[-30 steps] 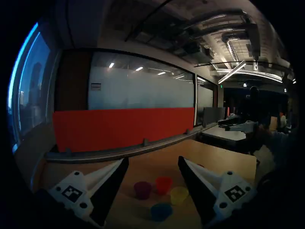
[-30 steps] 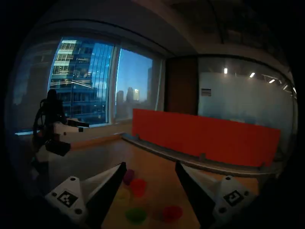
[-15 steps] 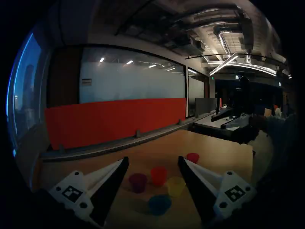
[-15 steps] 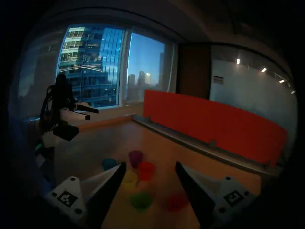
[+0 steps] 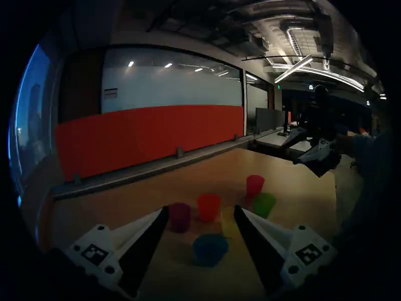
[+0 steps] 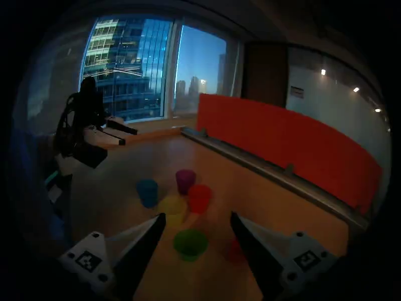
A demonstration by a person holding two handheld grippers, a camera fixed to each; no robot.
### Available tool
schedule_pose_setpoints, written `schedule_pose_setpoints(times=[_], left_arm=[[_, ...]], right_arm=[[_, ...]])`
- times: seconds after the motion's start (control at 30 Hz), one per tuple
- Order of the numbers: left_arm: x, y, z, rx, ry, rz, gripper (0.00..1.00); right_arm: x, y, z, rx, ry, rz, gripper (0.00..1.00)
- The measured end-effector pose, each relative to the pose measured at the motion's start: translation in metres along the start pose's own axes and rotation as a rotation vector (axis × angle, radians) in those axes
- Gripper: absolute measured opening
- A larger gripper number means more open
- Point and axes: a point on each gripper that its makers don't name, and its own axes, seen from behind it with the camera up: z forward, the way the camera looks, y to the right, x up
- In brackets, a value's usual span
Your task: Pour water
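Observation:
Several small coloured cups stand in a cluster on a wooden table. In the left gripper view I see a purple cup, an orange-red cup, a blue cup, a red cup and a green cup; a yellow cup is partly behind one finger. My left gripper hovers open above them, holding nothing. In the right gripper view the blue cup, purple cup, orange-red cup, yellow cup and green cup lie ahead of my open, empty right gripper.
A red partition with a grey rail runs along the table's far edge. Large windows lie beyond the table. Each view shows the other gripper farther off, held up over the table: the right gripper and the left gripper. The room is dim.
Both views have tipped downward and come nearer the cups, which sit higher in frame. The green and red cups have come into the left gripper view. Both grippers stay open.

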Motion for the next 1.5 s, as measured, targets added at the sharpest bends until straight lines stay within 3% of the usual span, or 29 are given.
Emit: schedule_pose_setpoints(times=[0.47,0.77,1.0,1.2,1.5], left_arm=[[-0.061,0.009,0.016,-0.028,-0.104,-0.005,0.96],[-0.098,0.017,0.022,-0.052,-0.185,-0.007,0.96],[-0.128,0.014,0.025,-0.055,-0.262,-0.005,0.96],[-0.145,0.011,0.032,-0.059,-0.298,-0.011,0.96],[-0.158,0.016,0.048,-0.089,-0.323,-0.002,0.96]], right_arm=[[-0.065,-0.011,0.027,0.033,-0.104,-0.018,1.00],[-0.093,-0.013,0.041,0.037,-0.156,-0.018,1.00],[-0.112,-0.016,0.054,0.052,-0.188,-0.013,1.00],[-0.123,-0.017,0.066,0.056,-0.200,0.004,1.00],[-0.133,-0.016,0.080,0.060,-0.210,0.016,1.00]])
